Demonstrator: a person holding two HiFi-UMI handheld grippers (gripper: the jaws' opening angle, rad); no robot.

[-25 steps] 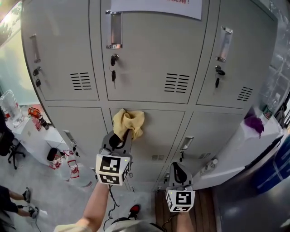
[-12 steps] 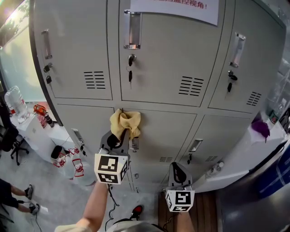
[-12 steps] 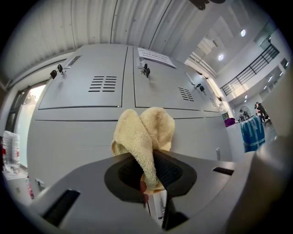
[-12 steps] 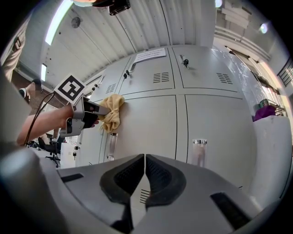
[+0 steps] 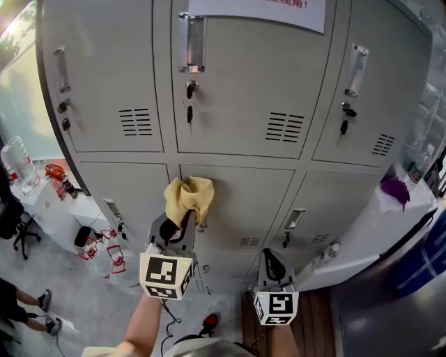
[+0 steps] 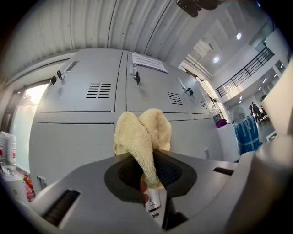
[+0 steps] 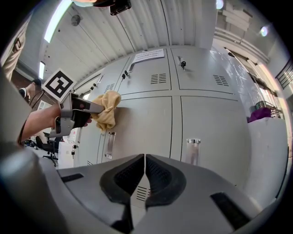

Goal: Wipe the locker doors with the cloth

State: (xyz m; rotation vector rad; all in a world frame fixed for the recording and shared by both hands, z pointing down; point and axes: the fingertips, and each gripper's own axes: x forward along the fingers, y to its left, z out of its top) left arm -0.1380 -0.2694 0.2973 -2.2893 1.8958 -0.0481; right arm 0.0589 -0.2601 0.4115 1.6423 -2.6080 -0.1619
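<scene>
A yellow cloth (image 5: 187,199) is pinched in my left gripper (image 5: 174,229) and pressed against the top left corner of the lower middle locker door (image 5: 240,209). In the left gripper view the cloth (image 6: 143,137) bulges out beyond the jaws toward the grey lockers (image 6: 91,105). From the right gripper view the cloth (image 7: 106,112) and the left gripper (image 7: 89,109) show at the left, against the door. My right gripper (image 5: 272,268) hangs lower, away from the doors, its jaws shut with nothing between them (image 7: 144,176).
Grey lockers fill the view, with metal handles (image 5: 191,43), keys (image 5: 189,104) and vents (image 5: 284,127). A white paper notice (image 5: 258,10) is on the upper middle door. Water bottles (image 5: 15,164) stand on a white surface at left; a purple thing (image 5: 394,188) lies on a ledge at right.
The left gripper has slid the cloth down and to the left on the lower middle door. The right gripper has stayed put.
</scene>
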